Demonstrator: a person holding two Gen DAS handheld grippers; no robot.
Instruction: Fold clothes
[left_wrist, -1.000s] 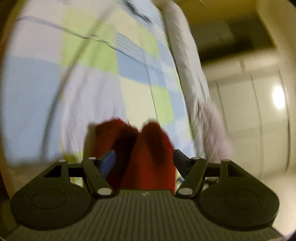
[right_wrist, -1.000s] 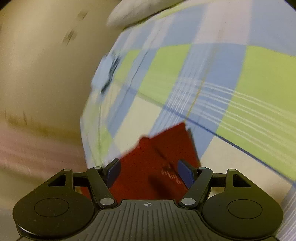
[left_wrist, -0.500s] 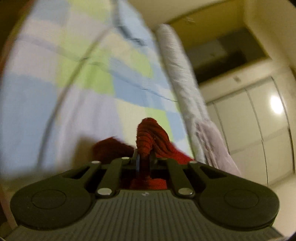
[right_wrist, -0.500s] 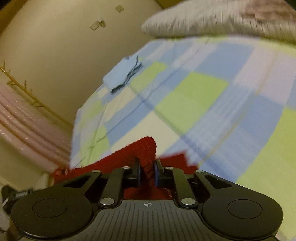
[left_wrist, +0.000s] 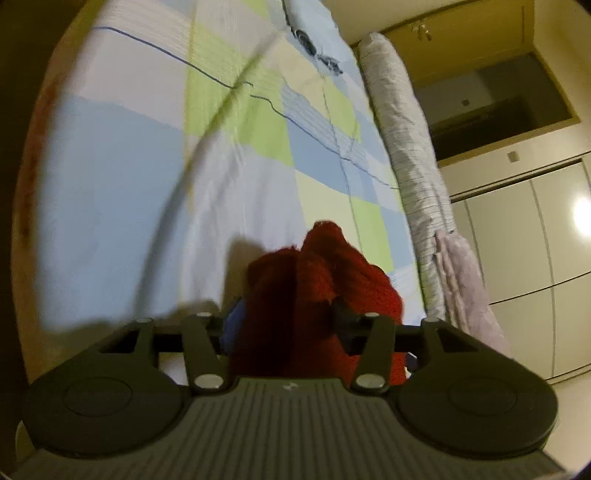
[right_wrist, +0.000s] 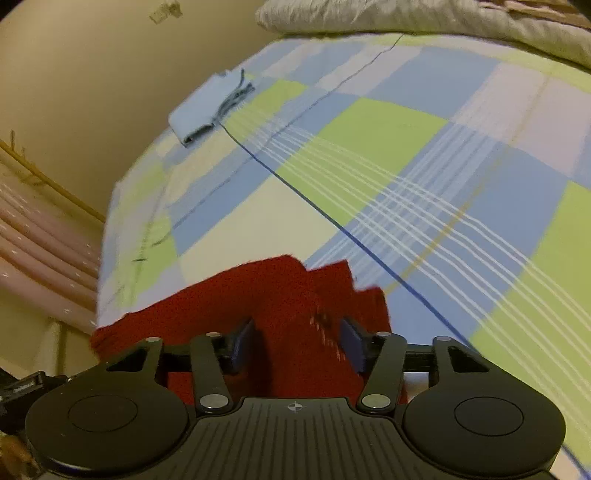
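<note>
A red knitted garment (left_wrist: 317, 273) lies bunched on the checked bed sheet (left_wrist: 147, 184), right in front of my left gripper (left_wrist: 286, 323). That gripper is open, and the red folds rise between its spread fingers. In the right wrist view the same red garment (right_wrist: 258, 291) spreads flatter over the sheet (right_wrist: 369, 147), its edge trailing off to the left. My right gripper (right_wrist: 297, 343) is open too, with red cloth lying between its blue pads (right_wrist: 242, 343). The cloth hides the inner face of each left finger.
A folded light-blue cloth (right_wrist: 207, 107) rests near the bed's far corner, also seen as the blue cloth (left_wrist: 314, 26). A rolled striped quilt (left_wrist: 406, 129) runs along one side of the bed. Wardrobe doors (left_wrist: 517, 240) stand beyond it. Pink curtains (right_wrist: 37, 240) hang at left.
Both grippers were open a second ago, shut on the red garment half a second ago, and have opened again. The garment has dropped back onto the sheet.
</note>
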